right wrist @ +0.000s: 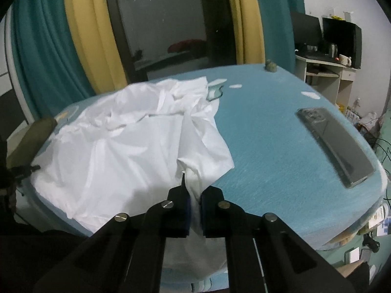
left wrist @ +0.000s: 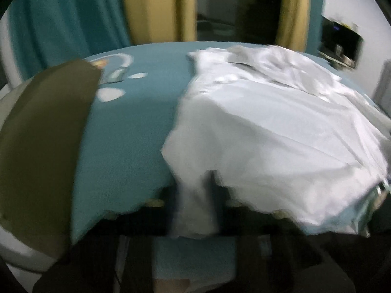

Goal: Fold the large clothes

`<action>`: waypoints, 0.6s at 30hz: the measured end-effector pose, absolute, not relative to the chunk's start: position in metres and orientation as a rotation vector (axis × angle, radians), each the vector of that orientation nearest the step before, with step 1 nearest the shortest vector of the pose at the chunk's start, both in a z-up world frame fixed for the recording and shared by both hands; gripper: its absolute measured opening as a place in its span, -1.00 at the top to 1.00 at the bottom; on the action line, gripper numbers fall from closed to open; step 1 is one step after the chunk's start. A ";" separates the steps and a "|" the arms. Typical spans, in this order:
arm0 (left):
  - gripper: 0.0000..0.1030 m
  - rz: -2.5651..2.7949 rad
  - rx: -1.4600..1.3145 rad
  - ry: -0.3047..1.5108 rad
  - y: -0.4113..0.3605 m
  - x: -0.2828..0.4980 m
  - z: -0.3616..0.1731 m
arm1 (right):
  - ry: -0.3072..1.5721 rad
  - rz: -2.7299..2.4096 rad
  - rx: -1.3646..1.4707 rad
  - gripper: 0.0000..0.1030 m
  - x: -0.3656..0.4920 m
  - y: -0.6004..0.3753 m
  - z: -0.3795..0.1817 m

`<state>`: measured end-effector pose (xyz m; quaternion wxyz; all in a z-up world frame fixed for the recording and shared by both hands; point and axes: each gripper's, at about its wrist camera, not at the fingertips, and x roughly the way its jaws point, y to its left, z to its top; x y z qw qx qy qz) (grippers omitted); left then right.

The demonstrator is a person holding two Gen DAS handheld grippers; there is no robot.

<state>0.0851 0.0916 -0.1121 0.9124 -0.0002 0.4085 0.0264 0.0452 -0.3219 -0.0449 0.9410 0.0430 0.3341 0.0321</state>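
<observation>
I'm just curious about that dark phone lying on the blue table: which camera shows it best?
The right wrist view: the phone lies flat on the blue table, sharp and whole, to the right of the white garment. The blurred left wrist view shows the garment and table but no phone.

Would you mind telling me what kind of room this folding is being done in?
Most likely a bedroom at home: a bed in a teal cover, teal and yellow curtains over a dark window, and a small computer desk.
</observation>
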 end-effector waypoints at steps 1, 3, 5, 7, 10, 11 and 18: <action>0.93 0.055 0.017 0.841 0.087 0.084 -0.111 | 0.677 0.061 0.086 0.88 0.045 -0.323 -0.042; 0.93 0.003 -0.054 0.835 0.090 0.081 -0.106 | 0.668 0.066 0.089 0.88 0.045 -0.324 -0.038; 0.94 -0.014 -0.142 0.798 0.102 0.075 -0.094 | 0.660 0.067 0.088 0.88 0.044 -0.323 -0.033; 0.94 -0.001 -0.187 0.754 0.115 0.069 -0.079 | 0.646 0.066 0.094 0.88 0.042 -0.326 -0.028; 0.94 -0.004 -0.257 0.693 0.133 0.062 -0.058 | 0.613 0.069 0.123 0.88 0.040 -0.336 -0.015; 0.94 0.001 -0.258 0.667 0.137 0.061 -0.050 | 0.606 0.066 0.121 0.88 0.041 -0.337 -0.011; 0.94 -0.021 -0.263 0.556 0.149 0.067 -0.011 | 0.561 0.045 0.045 0.88 0.044 -0.334 0.015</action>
